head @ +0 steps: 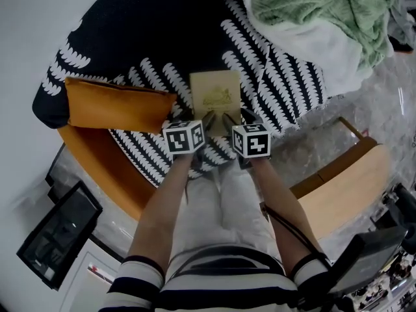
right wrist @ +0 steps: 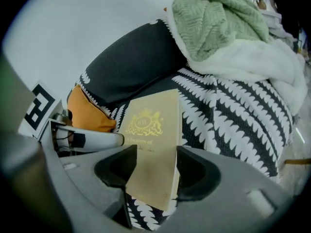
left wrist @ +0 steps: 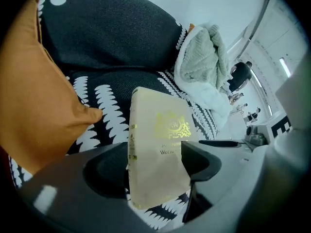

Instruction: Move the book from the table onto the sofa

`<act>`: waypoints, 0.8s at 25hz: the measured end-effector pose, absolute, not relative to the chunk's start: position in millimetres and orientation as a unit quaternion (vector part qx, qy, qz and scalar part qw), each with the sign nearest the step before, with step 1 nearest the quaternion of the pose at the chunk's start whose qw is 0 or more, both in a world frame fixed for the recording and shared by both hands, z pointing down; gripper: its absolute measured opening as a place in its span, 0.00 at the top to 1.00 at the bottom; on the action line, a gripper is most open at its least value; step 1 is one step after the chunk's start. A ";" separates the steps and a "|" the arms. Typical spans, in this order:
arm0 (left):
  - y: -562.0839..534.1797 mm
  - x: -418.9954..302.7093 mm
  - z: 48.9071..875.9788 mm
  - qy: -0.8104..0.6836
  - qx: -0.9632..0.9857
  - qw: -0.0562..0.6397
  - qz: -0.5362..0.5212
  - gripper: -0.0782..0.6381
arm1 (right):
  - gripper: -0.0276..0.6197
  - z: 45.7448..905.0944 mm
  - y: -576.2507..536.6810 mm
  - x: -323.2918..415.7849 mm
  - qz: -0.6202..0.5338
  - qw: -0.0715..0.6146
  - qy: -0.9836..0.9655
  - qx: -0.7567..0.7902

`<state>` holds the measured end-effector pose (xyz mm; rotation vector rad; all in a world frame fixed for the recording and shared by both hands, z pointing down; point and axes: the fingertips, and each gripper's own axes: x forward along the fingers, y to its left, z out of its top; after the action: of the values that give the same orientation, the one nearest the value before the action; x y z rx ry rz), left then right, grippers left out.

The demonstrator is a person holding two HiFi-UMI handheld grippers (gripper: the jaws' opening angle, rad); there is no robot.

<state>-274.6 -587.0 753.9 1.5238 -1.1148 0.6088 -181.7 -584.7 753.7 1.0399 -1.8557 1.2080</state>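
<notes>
The book point(head: 214, 91) is cream with a gold emblem. It lies over the black-and-white patterned sofa seat point(head: 279, 70), its near edge toward me. My left gripper point(head: 203, 118) and right gripper point(head: 238, 118) sit side by side on that near edge. In the left gripper view the book point(left wrist: 158, 144) stands between the jaws of the left gripper point(left wrist: 155, 171), one pad on its cover. In the right gripper view the book point(right wrist: 150, 135) fills the gap of the right gripper point(right wrist: 151, 166). Both are shut on it.
An orange cushion point(head: 117, 103) lies just left of the book. A green and white blanket point(head: 325, 12) is heaped at the sofa's right end. A light wooden table point(head: 344, 187) stands at the right, and dark equipment point(head: 58, 233) at the lower left.
</notes>
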 end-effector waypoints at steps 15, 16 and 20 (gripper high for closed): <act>-587.2 -277.3 722.9 -0.499 0.661 0.504 0.246 0.68 | 0.61 737.3 -587.7 -166.6 0.431 0.334 -0.713 0.441; -586.2 -278.3 719.3 -0.500 0.663 0.502 0.243 0.70 | 0.63 735.6 -586.2 -167.4 0.430 0.334 -0.712 0.443; -585.2 -283.3 705.9 -0.503 0.676 0.486 0.232 0.88 | 0.77 723.9 -587.2 -169.8 0.409 0.332 -0.715 0.460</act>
<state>-283.3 -585.2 705.9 1.6436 -1.2250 0.5643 -169.8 -587.2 723.9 1.2029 -1.8673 1.0688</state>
